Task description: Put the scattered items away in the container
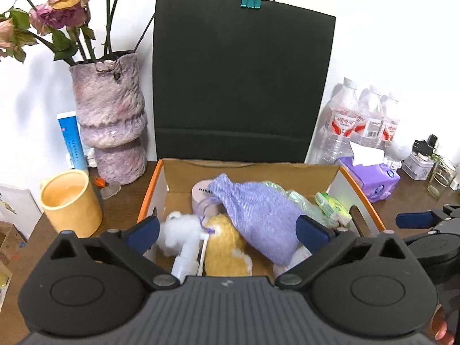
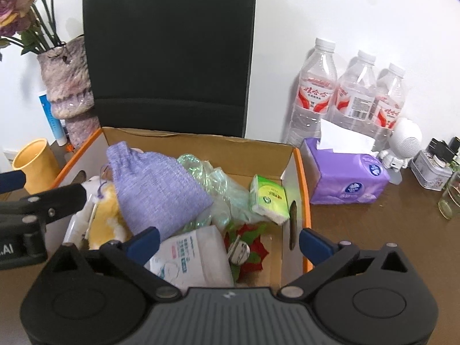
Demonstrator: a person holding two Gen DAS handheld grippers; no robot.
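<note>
With both tools point(image 1: 227, 231) point(image 2: 228, 240) spread and empty, box point(image 2: 304, 178) looks packed; pouch point(image 2: 155, 184) at 12 o'clock tops it

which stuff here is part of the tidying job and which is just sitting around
Job:
cardboard box
purple pouch
yellow plush
green tissue pack
red flower

Lying about:
water bottles
purple tissue box
vase
yellow cup
black bag

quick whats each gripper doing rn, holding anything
left gripper: open, holding nothing, above the cardboard box
right gripper: open, holding nothing
</note>
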